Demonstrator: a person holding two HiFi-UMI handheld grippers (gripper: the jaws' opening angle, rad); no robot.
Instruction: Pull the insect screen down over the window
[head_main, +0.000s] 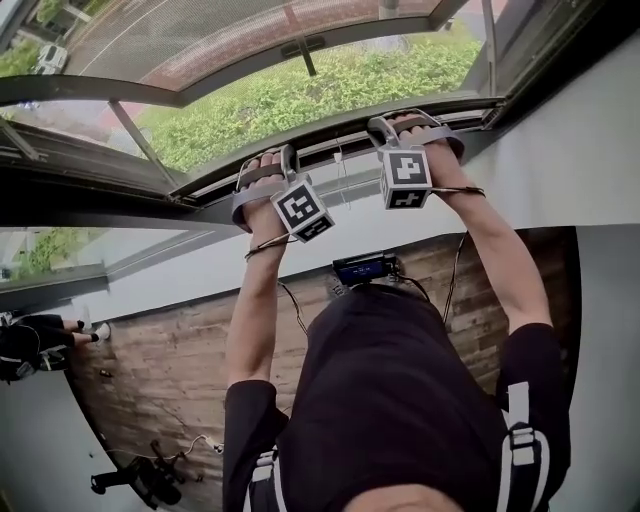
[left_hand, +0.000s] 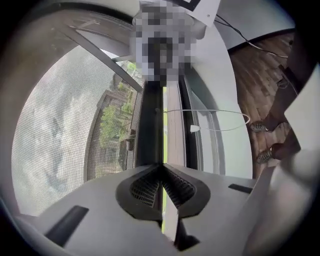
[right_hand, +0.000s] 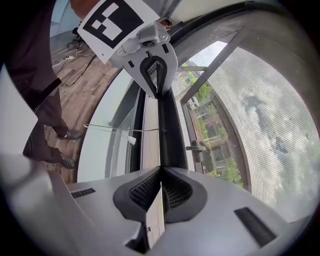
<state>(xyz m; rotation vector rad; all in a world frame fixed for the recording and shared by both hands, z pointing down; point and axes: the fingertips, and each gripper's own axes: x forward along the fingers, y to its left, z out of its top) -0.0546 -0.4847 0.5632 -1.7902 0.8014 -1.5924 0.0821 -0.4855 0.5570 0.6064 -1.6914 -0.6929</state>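
Observation:
The insect screen's grey mesh (head_main: 200, 40) covers the upper part of the window, and its dark bottom bar (head_main: 340, 150) runs across in front of me. Both arms reach up to that bar. My left gripper (head_main: 262, 180) is shut on the thin strip along the bar (left_hand: 149, 125), with the strip pinched flat between the pads (left_hand: 147, 186). My right gripper (head_main: 415, 130) is shut on the same strip (right_hand: 156, 210) further right along the bar (right_hand: 167, 130). From the right gripper view, the left gripper (right_hand: 150, 55) shows ahead on the bar. Mesh (right_hand: 260, 125) fills the outer side.
A thin pull cord (left_hand: 215, 112) with a white toggle (left_hand: 194, 128) hangs from the bar over the white sill (head_main: 300, 250). A window handle (right_hand: 195, 147) sits behind the mesh. Below are wood floor (head_main: 160, 370), my shoes (right_hand: 67, 134) and another person (head_main: 40, 340) at the left.

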